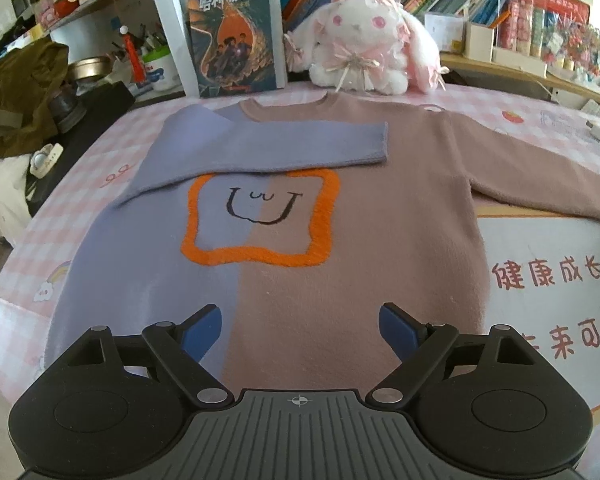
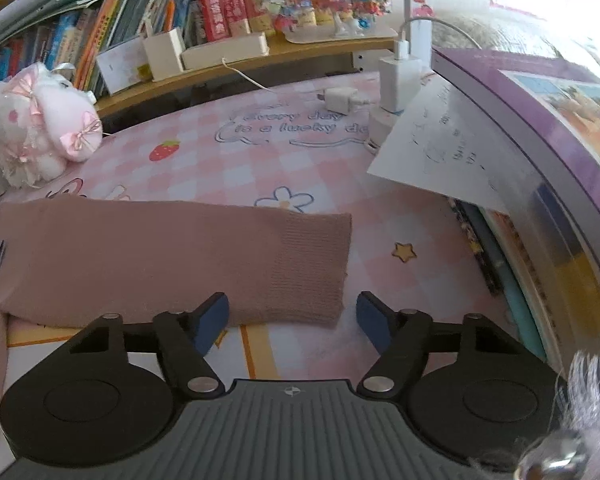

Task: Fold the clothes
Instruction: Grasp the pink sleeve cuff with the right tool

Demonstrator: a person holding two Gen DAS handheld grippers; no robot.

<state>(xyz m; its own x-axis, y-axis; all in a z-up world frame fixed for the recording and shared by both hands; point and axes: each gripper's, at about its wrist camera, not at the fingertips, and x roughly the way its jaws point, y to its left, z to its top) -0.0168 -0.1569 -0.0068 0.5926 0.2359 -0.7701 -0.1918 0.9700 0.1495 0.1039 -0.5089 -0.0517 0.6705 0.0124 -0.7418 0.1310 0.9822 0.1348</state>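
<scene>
A desk [image 1: 100, 184] under a pink checked cloth fills the foreground. Behind it runs a wooden bookshelf [image 1: 500, 66] packed with books, a white plush rabbit [image 1: 364, 40] sitting just in front. A white upright [image 1: 168, 28] stands left of the rabbit. Bright daylight floods in right of the bookshelf.

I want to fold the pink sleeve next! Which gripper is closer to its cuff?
Right. The right gripper sits open just in front of the pink sleeve's cuff. The left gripper hovers open over the sweater's body, away from that cuff.
</scene>
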